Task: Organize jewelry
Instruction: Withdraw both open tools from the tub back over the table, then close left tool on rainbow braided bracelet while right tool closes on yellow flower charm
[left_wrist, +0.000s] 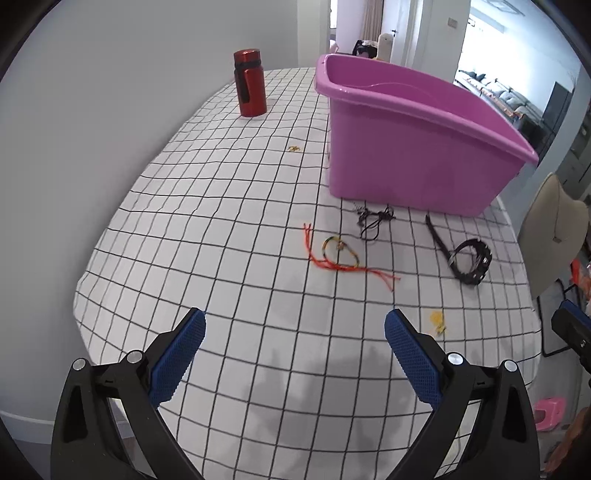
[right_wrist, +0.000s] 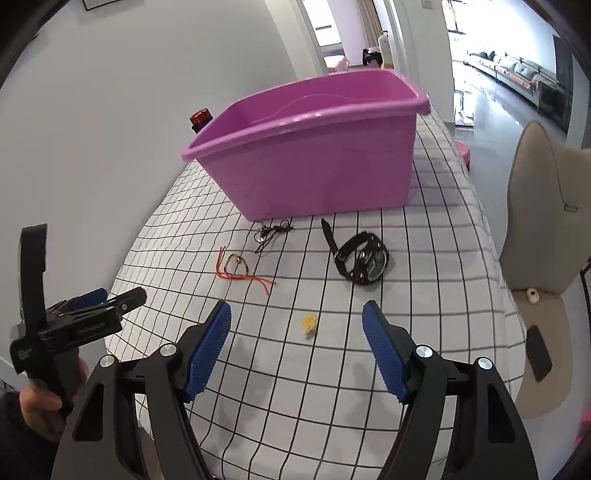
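A purple plastic bin (left_wrist: 406, 147) (right_wrist: 314, 155) stands on the checked tablecloth. In front of it lie a black cord necklace (left_wrist: 373, 219) (right_wrist: 271, 232), a red and green string bracelet (left_wrist: 340, 254) (right_wrist: 240, 267), a black wristwatch (left_wrist: 469, 260) (right_wrist: 364, 260) and a small yellow piece (left_wrist: 437, 321) (right_wrist: 309, 323). Another small gold piece (left_wrist: 294, 148) lies farther back. My left gripper (left_wrist: 295, 332) is open and empty, short of the bracelet. My right gripper (right_wrist: 297, 325) is open and empty, with the yellow piece between its fingers' line. The left gripper also shows in the right wrist view (right_wrist: 107, 301).
A red metal bottle (left_wrist: 250, 83) (right_wrist: 199, 118) stands at the back left by the wall. A beige chair (right_wrist: 543, 221) (left_wrist: 554, 229) stands off the table's right edge. The table (left_wrist: 221, 221) ends close under both grippers.
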